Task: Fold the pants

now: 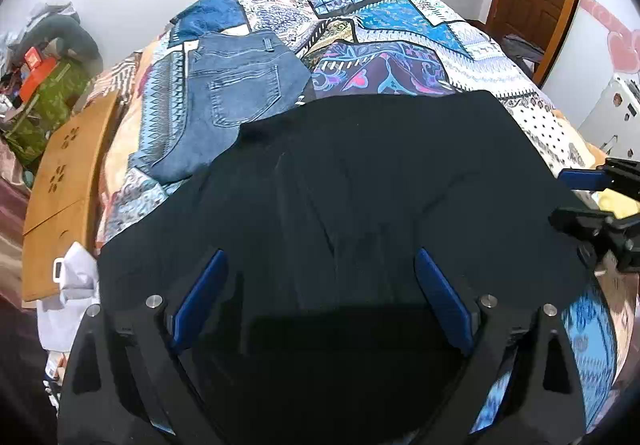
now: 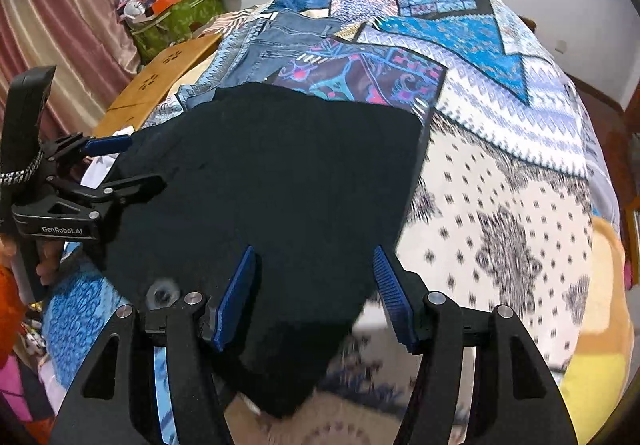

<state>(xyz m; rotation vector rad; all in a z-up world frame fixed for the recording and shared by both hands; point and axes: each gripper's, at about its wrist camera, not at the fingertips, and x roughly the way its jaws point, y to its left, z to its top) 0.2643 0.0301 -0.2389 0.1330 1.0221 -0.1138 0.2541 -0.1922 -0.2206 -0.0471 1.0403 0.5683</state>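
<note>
Black pants [image 1: 360, 185] lie spread flat on the patterned bedspread [image 1: 400, 25], also in the right wrist view [image 2: 272, 173]. My left gripper [image 1: 320, 261] is open, its blue pads wide apart just above the near part of the pants; it also shows from the side in the right wrist view [image 2: 136, 161]. My right gripper [image 2: 314, 257] is open over the pants' near right edge, holding nothing; it shows at the right edge of the left wrist view [image 1: 560, 195].
Folded blue jeans [image 1: 240, 93] lie on the bed beyond the black pants, also in the right wrist view [image 2: 280, 41]. A wooden board [image 1: 68, 181] stands at the bed's left. A green box [image 2: 176, 21] with clutter sits by the curtain. White cloth [image 1: 68, 293] lies near left.
</note>
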